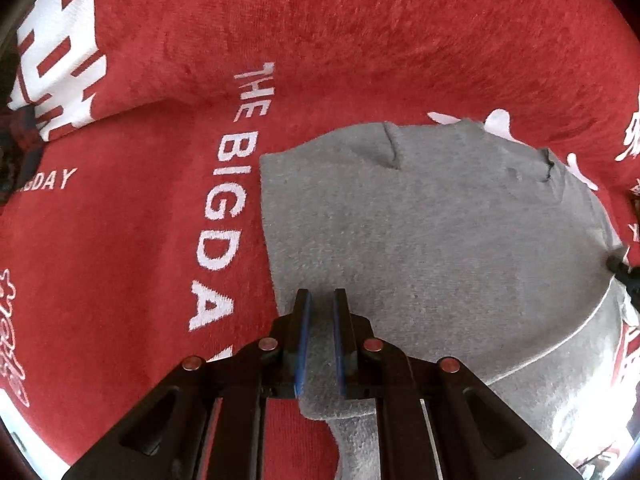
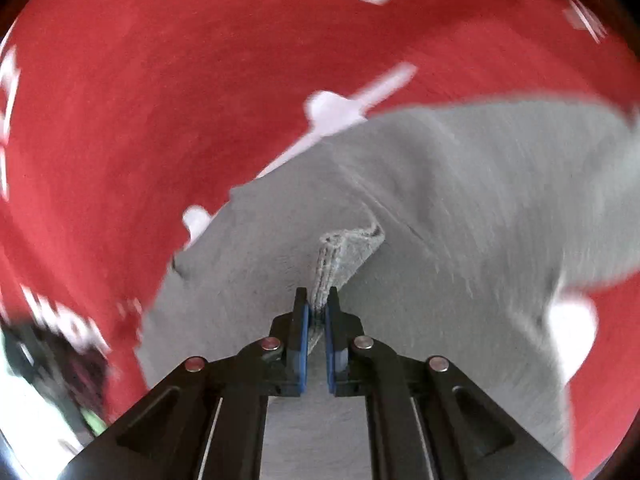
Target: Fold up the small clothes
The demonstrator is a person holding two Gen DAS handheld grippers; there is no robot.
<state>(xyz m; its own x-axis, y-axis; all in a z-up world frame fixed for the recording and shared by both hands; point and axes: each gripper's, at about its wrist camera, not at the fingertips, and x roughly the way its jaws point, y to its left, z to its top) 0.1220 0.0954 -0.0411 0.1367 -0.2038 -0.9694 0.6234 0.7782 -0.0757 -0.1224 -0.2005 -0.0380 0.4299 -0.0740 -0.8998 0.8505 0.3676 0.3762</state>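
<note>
A small grey garment (image 1: 432,240) lies on a red cloth. My left gripper (image 1: 320,300) sits at the garment's near left edge, and grey fabric fills the narrow gap between its blue pads; it is shut on that edge. My right gripper (image 2: 318,298) is shut on a bunched hem of the same grey garment (image 2: 460,200) and holds it up off the cloth. The right wrist view is blurred by motion. The other gripper's tip (image 1: 624,272) shows at the right edge of the left wrist view.
The red cloth (image 1: 360,40) with white lettering "THE BIG DAY" (image 1: 224,208) covers the whole surface under the garment. White printed shapes (image 2: 340,108) show on it in the right wrist view. A dark blurred object (image 2: 68,360) sits at the lower left there.
</note>
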